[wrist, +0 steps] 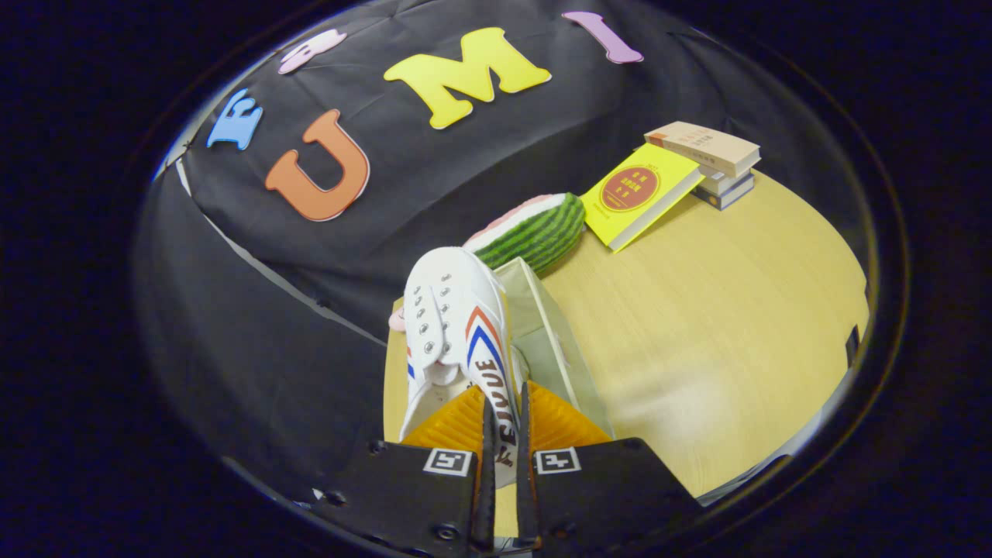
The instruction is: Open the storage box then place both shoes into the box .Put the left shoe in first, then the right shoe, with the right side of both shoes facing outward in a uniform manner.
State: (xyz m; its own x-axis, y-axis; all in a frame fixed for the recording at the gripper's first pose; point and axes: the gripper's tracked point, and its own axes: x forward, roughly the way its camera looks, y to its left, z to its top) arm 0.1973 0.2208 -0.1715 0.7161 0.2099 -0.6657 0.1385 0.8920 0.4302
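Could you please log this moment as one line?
gripper: shut on white shoe | shoe: held above storage box | table: books, watermelon toy

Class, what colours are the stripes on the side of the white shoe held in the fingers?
Red and blue chevron stripes on the white shoe, seen in the gripper view.

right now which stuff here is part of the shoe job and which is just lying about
Job: white shoe pinched between the gripper fingers; storage box just beyond it.

Lying about: watermelon cushion, yellow book, book stack, all further back on the table.
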